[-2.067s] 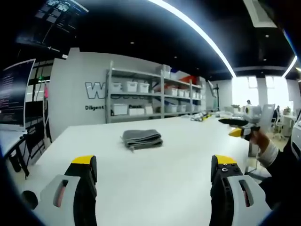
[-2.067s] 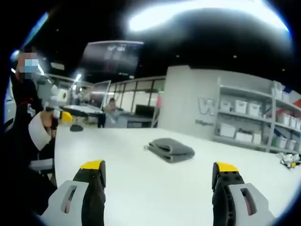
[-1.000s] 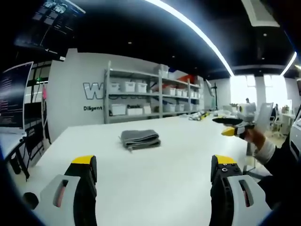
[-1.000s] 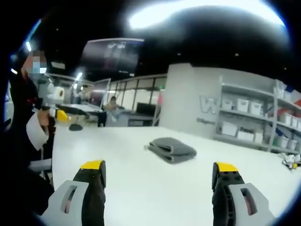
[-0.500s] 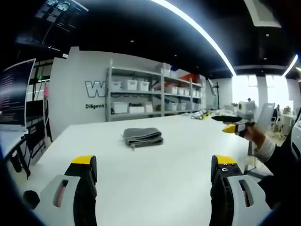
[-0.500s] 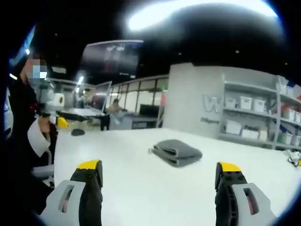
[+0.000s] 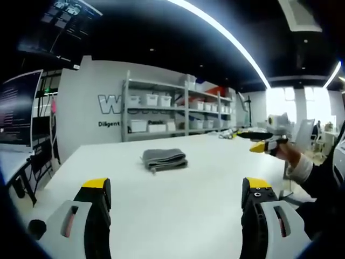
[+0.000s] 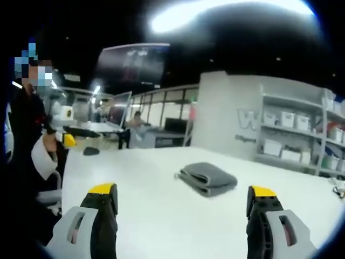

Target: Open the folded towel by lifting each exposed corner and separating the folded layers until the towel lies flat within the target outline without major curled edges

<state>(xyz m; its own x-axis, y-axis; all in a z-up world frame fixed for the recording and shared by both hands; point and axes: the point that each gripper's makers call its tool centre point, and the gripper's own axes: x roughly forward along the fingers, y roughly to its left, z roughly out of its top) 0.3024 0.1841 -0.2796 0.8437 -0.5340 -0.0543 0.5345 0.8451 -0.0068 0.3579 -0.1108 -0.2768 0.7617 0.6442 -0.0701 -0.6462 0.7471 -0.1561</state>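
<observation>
Little has changed over the last two seconds: both views drift slightly, which reads as hand and camera motion, and the grey folded towel (image 7: 164, 159) lies where it did, folded the same way, on the white worktop (image 7: 178, 199). In the left gripper view the right tool has risen a touch and now sits just above the far-right worktop edge. For the task, my read is nothing has started: no corner lifted, no layer separated. No target outline can be made out on the worktop.

Left to right in the left gripper view: the left tool (image 7: 175, 197) has its jaws spread wide, nothing between them, touching nothing; the towel sits well beyond them, toward the far edge of the worktop, roughly mid-width. At the far right the right tool (image 7: 257, 139) is held in the air by a hand (image 7: 287, 155) over the right edge, well apart from the towel.

In the right gripper view the towel (image 8: 208, 178) lies ahead near mid-worktop, with the right tool (image 8: 183, 202) also spread wide, empty, short of the cloth. Next step, likely: approach an exposed corner.
</observation>
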